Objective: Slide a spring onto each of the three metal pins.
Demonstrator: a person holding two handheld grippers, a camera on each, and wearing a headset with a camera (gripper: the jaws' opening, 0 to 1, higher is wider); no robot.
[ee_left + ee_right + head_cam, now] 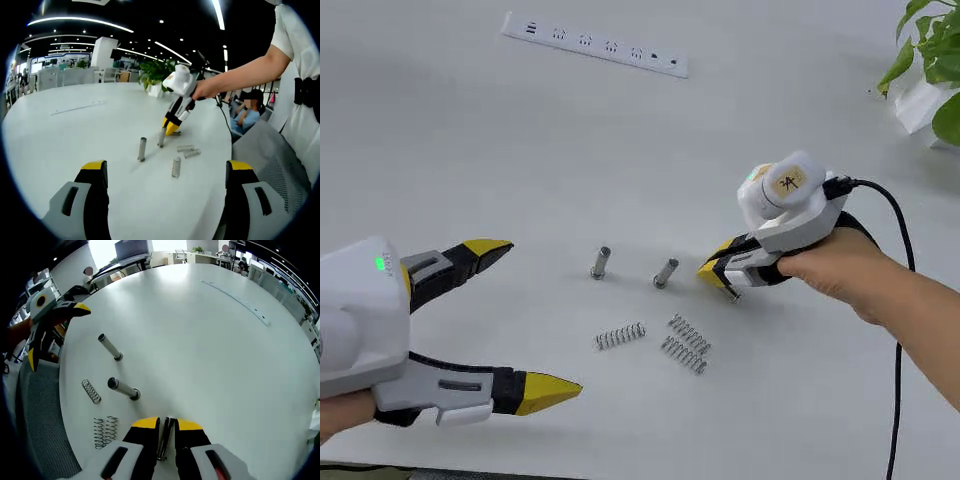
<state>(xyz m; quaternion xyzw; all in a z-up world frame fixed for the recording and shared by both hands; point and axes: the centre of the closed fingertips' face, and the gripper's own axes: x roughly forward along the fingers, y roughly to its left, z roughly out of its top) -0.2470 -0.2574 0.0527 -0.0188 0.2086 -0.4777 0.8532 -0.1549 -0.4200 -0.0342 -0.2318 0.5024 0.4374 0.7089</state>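
Note:
Two metal pins stand upright on the white table (470,130): one pin (601,262) to the left, a second pin (665,272) right of it. A third pin (165,437) lies between the yellow tips of my right gripper (717,277), which is shut on it low at the table, just right of the second pin. Three springs lie flat in front of the pins: one spring (620,336) to the left and two springs (688,334) (682,354) side by side. My left gripper (525,320) stands wide open at the near left, with nothing between its fingers.
A white power strip (593,43) lies at the far side of the table. A potted plant (932,62) stands at the far right corner. A black cable (898,300) trails from my right gripper along the right side.

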